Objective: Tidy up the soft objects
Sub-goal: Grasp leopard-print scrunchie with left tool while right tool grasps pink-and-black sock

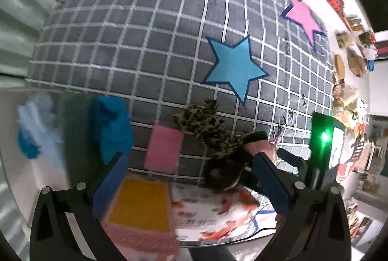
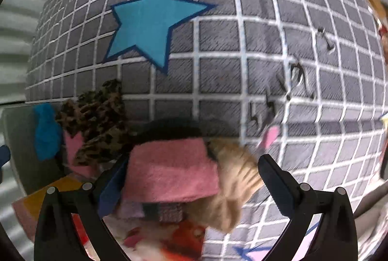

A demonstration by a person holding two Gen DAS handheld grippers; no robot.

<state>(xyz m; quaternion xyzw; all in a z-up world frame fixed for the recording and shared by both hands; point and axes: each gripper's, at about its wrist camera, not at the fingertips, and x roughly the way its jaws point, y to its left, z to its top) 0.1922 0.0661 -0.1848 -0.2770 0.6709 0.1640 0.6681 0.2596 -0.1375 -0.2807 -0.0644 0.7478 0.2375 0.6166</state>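
Pink cloth (image 2: 169,169) between wide-spread right claw (image 2: 191,178) fingers, grip unclear — left claw (image 1: 186,178) agape, empty.

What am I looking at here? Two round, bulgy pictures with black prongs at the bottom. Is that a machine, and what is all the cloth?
No robot: a person holds a two-finger gripper in each hand, and each carries a fisheye camera looking along its fingers, hence the bulge. One picture comes from the left gripper, the other from the right gripper. Both point at a grey checked blanket with a blue star. On it lie a leopard-print cloth, a blue cloth and a pink cloth. The left gripper is open. A pink and tan bundle sits between the right fingers; whether they grip it is unclear.
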